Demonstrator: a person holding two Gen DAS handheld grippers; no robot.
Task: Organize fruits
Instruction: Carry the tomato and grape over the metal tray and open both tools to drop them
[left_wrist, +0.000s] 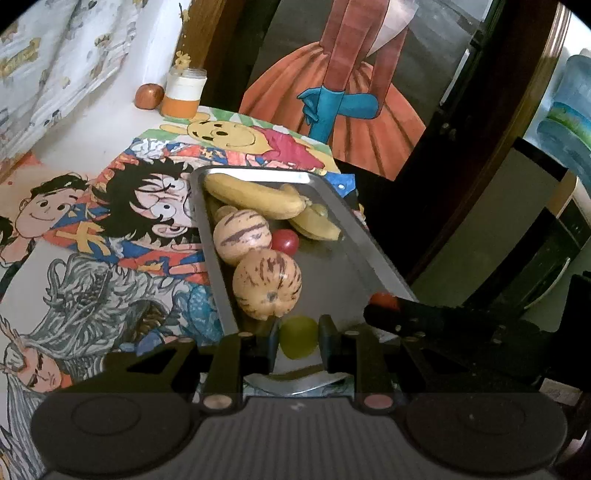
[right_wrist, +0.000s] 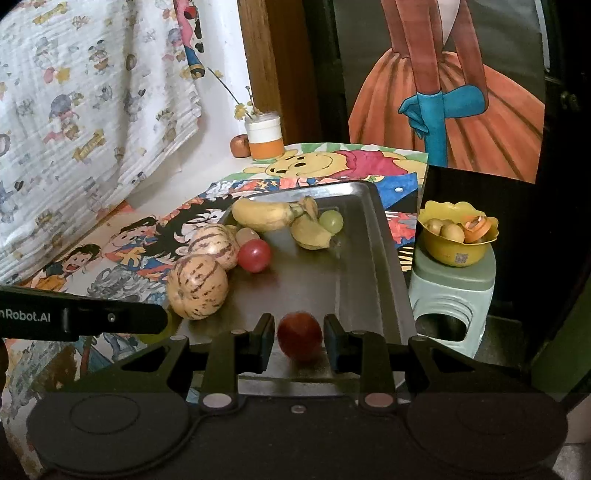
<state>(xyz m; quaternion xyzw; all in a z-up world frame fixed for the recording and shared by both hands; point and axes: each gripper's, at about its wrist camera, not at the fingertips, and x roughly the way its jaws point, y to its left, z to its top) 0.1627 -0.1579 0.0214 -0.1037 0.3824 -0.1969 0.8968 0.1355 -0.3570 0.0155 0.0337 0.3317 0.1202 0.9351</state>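
Note:
A steel tray holds two striped melons, bananas and a red round fruit. My left gripper has a green grape between its pads at the tray's near edge; the jaws look closed on it. My right gripper stands around a red fruit on the tray's near end, with gaps at both pads. A second green grape lies by the bananas.
A yellow bowl of small fruits sits on a pale green stool right of the table. A jar and a small orange fruit stand at the back. Cartoon drawings cover the table.

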